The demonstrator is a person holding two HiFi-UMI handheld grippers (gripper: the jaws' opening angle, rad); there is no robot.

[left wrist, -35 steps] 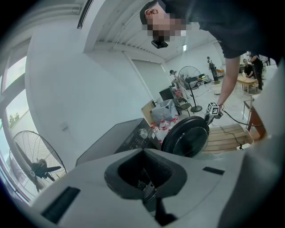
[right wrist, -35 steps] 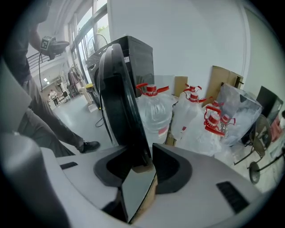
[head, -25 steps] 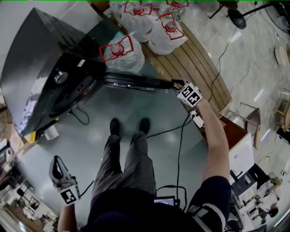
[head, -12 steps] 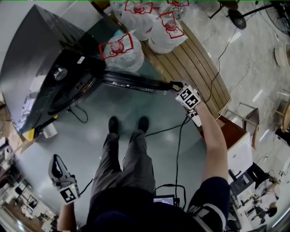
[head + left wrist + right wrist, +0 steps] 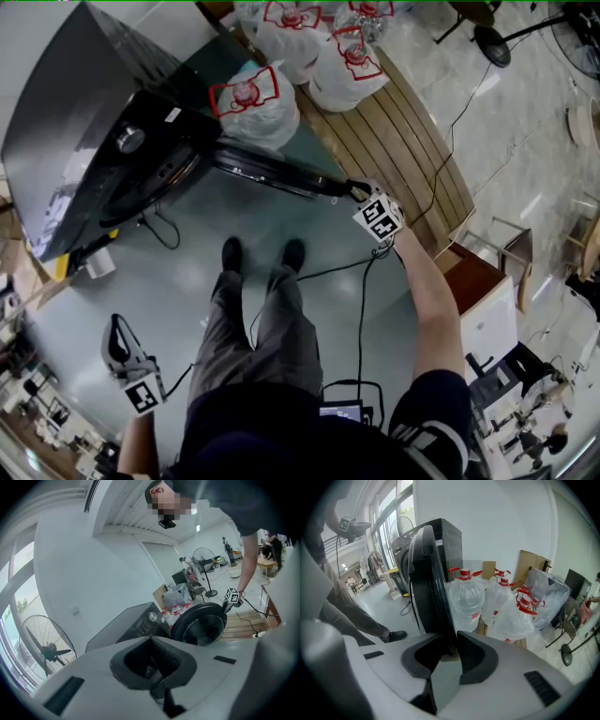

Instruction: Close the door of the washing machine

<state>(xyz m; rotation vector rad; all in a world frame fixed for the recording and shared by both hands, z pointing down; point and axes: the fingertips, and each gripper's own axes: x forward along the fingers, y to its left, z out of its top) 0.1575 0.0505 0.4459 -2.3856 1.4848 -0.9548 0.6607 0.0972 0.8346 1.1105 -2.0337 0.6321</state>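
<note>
The door (image 5: pixel 272 169) sticks out open from the washing machine (image 5: pixel 84 122). Its far edge is pinched in the right gripper (image 5: pixel 354 190), whose jaws have just been closing. The left gripper (image 5: pixel 112 326) is well away from the washing machine, with its jaws together and empty.

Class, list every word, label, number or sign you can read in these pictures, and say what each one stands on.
No text reads clearly in any view.
White sticker on the washing machine: too small to read.
Control panel print: too small to read.
Red labels on the water bottles: blurred.
Marker cubes: black-and-white square patterns, no letters.
</note>
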